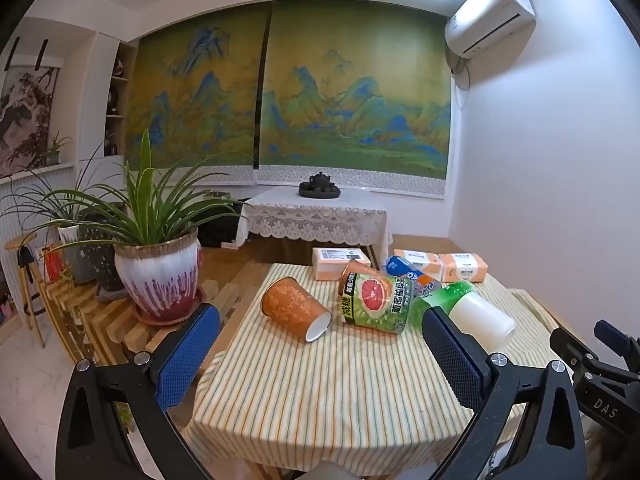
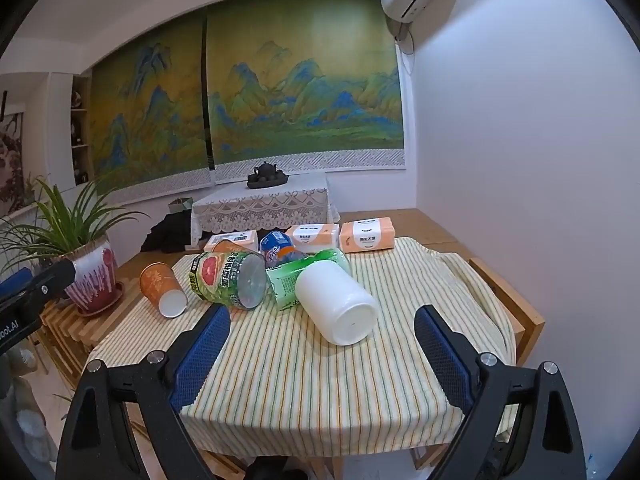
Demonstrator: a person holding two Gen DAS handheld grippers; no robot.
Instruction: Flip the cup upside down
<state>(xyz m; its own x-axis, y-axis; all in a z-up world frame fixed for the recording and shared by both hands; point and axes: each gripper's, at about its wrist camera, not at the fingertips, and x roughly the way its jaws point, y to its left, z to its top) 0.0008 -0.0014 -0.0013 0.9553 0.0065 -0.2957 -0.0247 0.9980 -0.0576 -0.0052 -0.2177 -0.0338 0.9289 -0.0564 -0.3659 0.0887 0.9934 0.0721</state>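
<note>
- Lying on its side on the striped cloth of the counter [image 1: 304, 392], the orange paper cup [image 1: 294, 307] has its open mouth toward the cameras and its base pointing away; it sits at the left of the clutter, apart from the grapefruit-label can [image 1: 376, 304].
- Judging by its thin wall and rolled white rim, the cup looks light and easily crushed, so a gentle squeeze across the mid-body seems wiser than pinching the rim. It may roll when nudged, being a tapered cone on its side.
- The left gripper [image 1: 320, 344] hangs above the near counter edge with its jaws spread wide and nothing between them; the cup lies ahead of it, slightly left of centre.
- The right gripper [image 2: 320, 348] also has its jaws parted and empty; it faces a white cup [image 2: 340, 304] lying on its side, base toward the camera, which leans against a green packet [image 2: 296, 276].
- Which cup the task means cannot be told; the white one looks stiffer and smoother, perhaps more slippery.
- Readable writing: Chinese characters beside a grapefruit picture on the can, too distorted to transcribe surely; "DAS" on the black frame at the right of the left wrist view; "oot.AI" on the frame at the left of the right wrist view.
- Tissue packs [image 2: 368, 236] behind carry small print, too small to read.
</note>
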